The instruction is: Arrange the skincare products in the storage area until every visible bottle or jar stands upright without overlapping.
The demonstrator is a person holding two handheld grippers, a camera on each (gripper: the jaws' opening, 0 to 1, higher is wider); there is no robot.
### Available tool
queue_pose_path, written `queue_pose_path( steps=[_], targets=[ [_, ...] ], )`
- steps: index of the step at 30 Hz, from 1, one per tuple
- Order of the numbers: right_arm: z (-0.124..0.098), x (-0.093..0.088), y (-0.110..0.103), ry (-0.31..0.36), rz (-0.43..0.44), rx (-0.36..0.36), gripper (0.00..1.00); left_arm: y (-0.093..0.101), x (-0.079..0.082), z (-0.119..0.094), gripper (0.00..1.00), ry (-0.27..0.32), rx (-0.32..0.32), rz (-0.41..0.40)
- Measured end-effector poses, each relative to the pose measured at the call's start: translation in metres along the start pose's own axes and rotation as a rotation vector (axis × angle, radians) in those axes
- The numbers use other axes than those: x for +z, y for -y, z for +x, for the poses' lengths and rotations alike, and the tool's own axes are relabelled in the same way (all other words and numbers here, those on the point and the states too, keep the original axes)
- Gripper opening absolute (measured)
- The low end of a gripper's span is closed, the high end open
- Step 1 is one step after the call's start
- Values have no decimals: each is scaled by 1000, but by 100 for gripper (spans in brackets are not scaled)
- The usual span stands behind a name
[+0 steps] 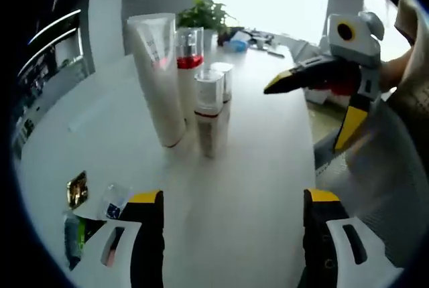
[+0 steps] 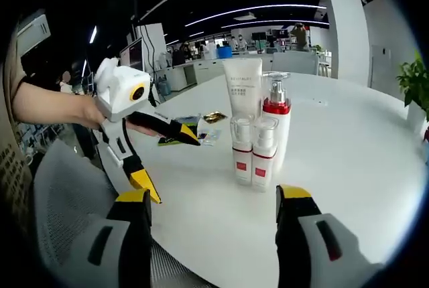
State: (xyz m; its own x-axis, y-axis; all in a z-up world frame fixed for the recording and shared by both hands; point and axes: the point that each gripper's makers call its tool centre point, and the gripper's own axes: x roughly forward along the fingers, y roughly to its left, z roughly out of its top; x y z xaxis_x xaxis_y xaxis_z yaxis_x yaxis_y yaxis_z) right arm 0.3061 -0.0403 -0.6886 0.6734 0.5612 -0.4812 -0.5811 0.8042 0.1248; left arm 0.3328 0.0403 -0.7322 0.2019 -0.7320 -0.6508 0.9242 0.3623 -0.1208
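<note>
On the white round worktop [image 1: 255, 187] four skincare items stand upright in a tight cluster: a tall white squeeze tube standing on its cap [image 1: 158, 77], a clear pump bottle with a red band [image 1: 189, 53], and two small clear-capped bottles with red bases [image 1: 209, 110] [image 1: 223, 80]. In the right gripper view, the two small bottles [image 2: 242, 149] [image 2: 262, 154] stand in front of the tube [image 2: 242, 87] and pump bottle [image 2: 276, 117], just beside one another; whether they touch cannot be told.

The upright arrangement looks essentially complete, judging by the cluster. Flat sachets and a small tube [image 1: 77, 224] lie apart at the worktop edge and may remain to be handled.

The left hand-held gripper [image 2: 155, 161] has its jaws spread wide with nothing between them. The right hand-held gripper [image 1: 305, 104] is likewise open and empty. Both sit clear of the cluster.

The left gripper view shows a green plant [image 1: 204, 15]; the right gripper view shows the office interior.
</note>
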Motion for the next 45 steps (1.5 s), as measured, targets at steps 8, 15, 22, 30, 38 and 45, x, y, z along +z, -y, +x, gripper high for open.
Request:
queue_pose_path(
  steps=[8, 15, 22, 30, 38, 45],
  targets=[
    [-4, 4, -3, 16, -4, 3, 76, 2, -6, -20, 92, 38, 71, -108],
    [-5, 6, -5, 22, -4, 8, 76, -8, -20, -39, 93, 66, 201, -178],
    [-6, 6, -8, 22, -7, 20, 76, -12, -38, -66, 95, 86, 287, -273],
    [-7, 8, -9, 27, -3, 22, 76, -14, -55, -97, 97, 137, 392, -391],
    [-7, 8, -9, 31, 1, 20, 75, -18, -62, -109, 97, 158, 471, -416],
    [-7, 6, -8, 26, -2, 16, 75, -25, -70, -117, 97, 159, 526, -440]
  ],
)
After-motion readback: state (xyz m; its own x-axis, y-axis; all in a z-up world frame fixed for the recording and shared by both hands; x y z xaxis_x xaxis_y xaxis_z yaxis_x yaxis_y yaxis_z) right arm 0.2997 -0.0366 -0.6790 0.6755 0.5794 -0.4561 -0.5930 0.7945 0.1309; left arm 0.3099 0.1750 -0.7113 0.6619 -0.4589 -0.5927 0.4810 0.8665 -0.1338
